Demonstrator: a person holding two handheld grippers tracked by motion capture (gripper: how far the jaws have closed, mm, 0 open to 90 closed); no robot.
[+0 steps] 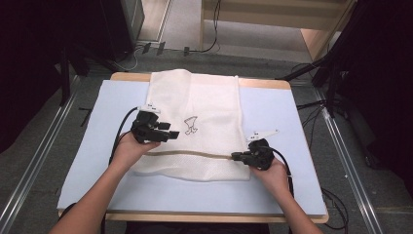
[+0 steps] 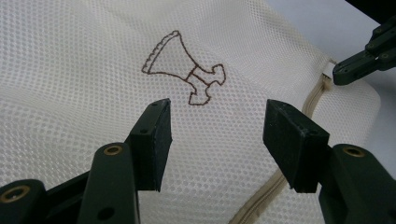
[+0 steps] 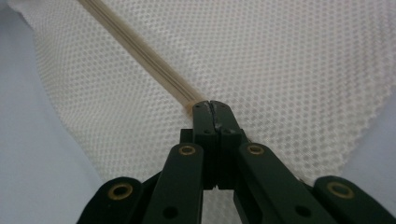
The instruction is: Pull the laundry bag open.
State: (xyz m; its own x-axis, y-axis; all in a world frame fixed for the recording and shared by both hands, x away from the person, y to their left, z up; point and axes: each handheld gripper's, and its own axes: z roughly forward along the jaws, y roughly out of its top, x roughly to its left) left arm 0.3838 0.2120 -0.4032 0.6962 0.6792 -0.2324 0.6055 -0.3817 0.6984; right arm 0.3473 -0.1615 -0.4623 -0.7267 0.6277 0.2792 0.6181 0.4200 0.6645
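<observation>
A white mesh laundry bag (image 1: 204, 117) lies flat on the table, with a brown embroidered mark (image 1: 191, 125) near its middle and a beige zipper (image 1: 195, 154) running across its near end. My left gripper (image 1: 168, 135) hovers open over the bag's left side, just left of the mark (image 2: 187, 70), with nothing between its jaws. My right gripper (image 1: 235, 156) is at the bag's right edge, shut on the zipper's end. In the right gripper view the beige zipper (image 3: 140, 58) runs straight into the closed jaws. The right gripper's tip (image 2: 359, 63) also shows in the left gripper view.
The bag rests on a pale blue mat (image 1: 292, 122) covering a wooden table (image 1: 265, 84). Bare mat lies to both sides of the bag. Cables (image 1: 311, 105) and dark stands (image 1: 341, 63) sit on the floor beyond the table.
</observation>
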